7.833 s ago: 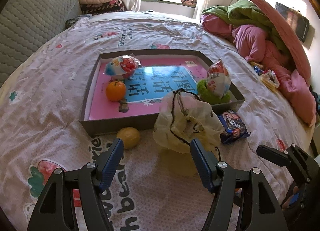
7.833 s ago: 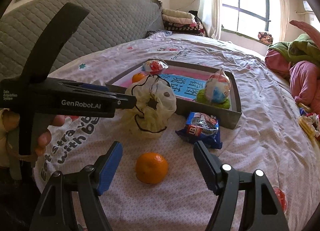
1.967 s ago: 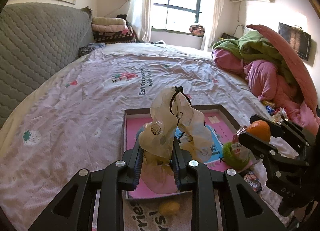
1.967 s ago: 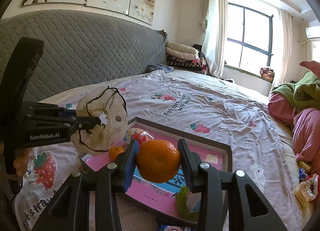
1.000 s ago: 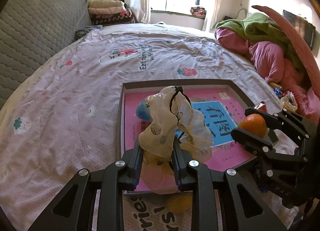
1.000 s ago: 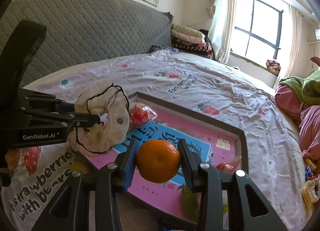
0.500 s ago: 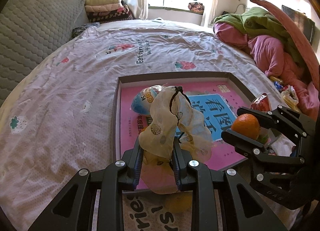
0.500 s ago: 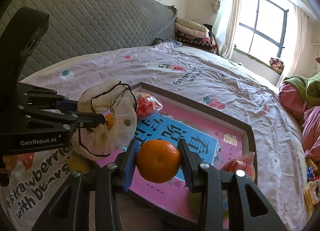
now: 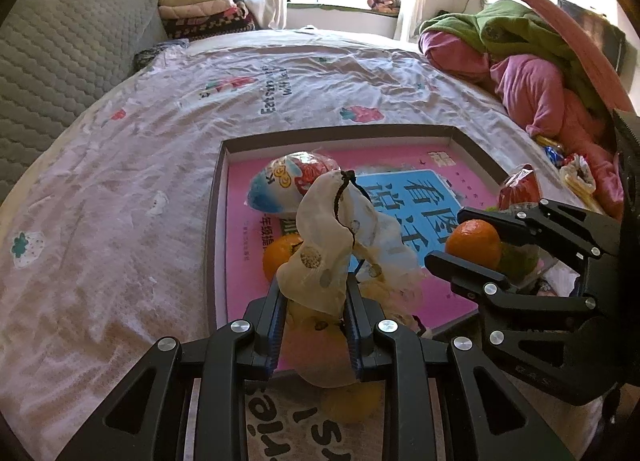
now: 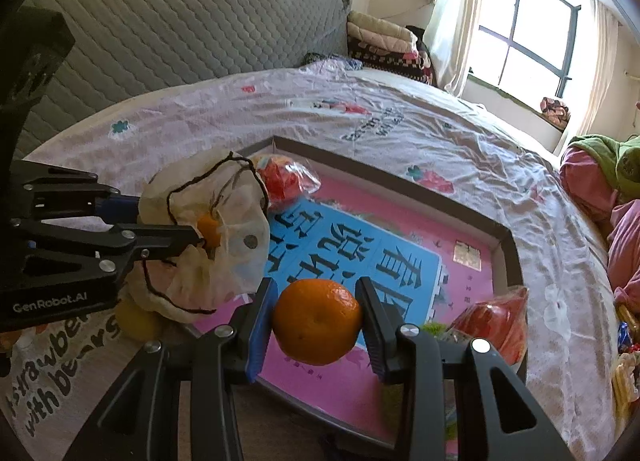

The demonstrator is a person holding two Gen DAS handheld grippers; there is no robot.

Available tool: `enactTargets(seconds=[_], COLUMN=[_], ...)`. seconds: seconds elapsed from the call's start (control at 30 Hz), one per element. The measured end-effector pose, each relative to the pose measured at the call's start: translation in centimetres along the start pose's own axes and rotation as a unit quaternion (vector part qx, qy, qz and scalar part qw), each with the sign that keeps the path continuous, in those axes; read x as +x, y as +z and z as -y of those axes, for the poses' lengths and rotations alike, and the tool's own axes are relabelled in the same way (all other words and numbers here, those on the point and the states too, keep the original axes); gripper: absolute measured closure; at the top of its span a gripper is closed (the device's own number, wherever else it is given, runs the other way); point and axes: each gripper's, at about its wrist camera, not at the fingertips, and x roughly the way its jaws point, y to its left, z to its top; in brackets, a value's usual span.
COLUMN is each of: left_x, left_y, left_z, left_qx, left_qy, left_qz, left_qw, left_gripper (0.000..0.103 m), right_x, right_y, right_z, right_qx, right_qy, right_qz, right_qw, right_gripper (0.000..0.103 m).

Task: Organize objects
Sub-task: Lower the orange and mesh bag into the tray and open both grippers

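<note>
Gripping an orange (image 10: pixel 317 327) between its pads, the right gripper (image 10: pixel 318 325) hangs over the near part of a shallow tray (image 10: pixel 506 249) with a pink and blue floor, set on a strawberry-print bedspread (image 10: pixel 400 129) by a grey quilted headboard (image 10: pixel 168 21) and a window (image 10: pixel 524 29). Beside it the left gripper (image 9: pixel 314 303) is clamped on a cream drawstring bag (image 9: pixel 332 245), both grippers angled downward. Two snack packets (image 9: pixel 288 183) and a second orange (image 9: pixel 280 255) lie in the tray, and one yellow fruit (image 10: pixel 136 321) sits just outside it.
</note>
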Motion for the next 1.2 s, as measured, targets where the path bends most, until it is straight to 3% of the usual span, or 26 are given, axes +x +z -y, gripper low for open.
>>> enactTargets(seconds=[0.83,1.03,1.2], left_x=[1.6,1.6,1.6], left_y=[-0.2,-0.1,0.0], left_z=[-1.0,-1.7,-2.4], left_qx=[-0.011,-0.022,-0.033], left_qy=[0.013,0.014,0.025], left_qz=[-0.021,-0.026,-0.024], left_qw=[0.9996,0.9993,0.9988], left_gripper=[0.073,0.072,0.065], right_x=[1.0,1.1,0.8], right_y=[-0.4,-0.5,-0.4], right_z=[0.0,-0.1,0.2], right_qx=[0.006,0.006,0.014], right_qy=[0.010,0.010,0.010], right_qz=[-0.031,-0.034,-0.029], right_qw=[0.999,0.999,0.999], right_gripper=[0.062,0.056,0.055])
